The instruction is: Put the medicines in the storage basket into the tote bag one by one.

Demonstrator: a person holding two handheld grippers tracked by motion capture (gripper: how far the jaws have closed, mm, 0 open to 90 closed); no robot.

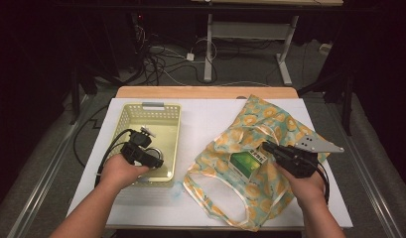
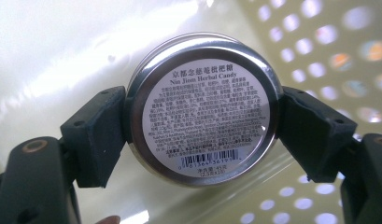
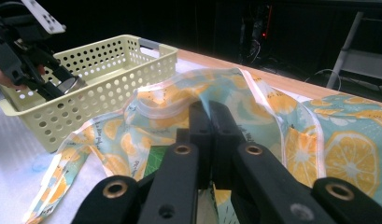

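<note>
the left hand-held gripper (image 2: 200, 126) is clamping a round herbal candy tin (image 2: 202, 109) inside the yellow basket (image 1: 122, 115); the right hand-held gripper (image 3: 209, 116) is pinching the lemon-print bag (image 3: 272, 116), jaws together.

High view overhead, facing forward-down; gripper views close, level; all share basket (image 1: 150, 141) (image 2: 319, 42) (image 3: 95, 70).

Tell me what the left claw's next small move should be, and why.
Probably lift the tin clear of the basket rim and carry it toward the bag. The left claw clamps the round tin by its sides inside the yellow basket, while the right claw, shut on the bag's edge, seems to hold the mouth open, where a green box already lies.
</note>
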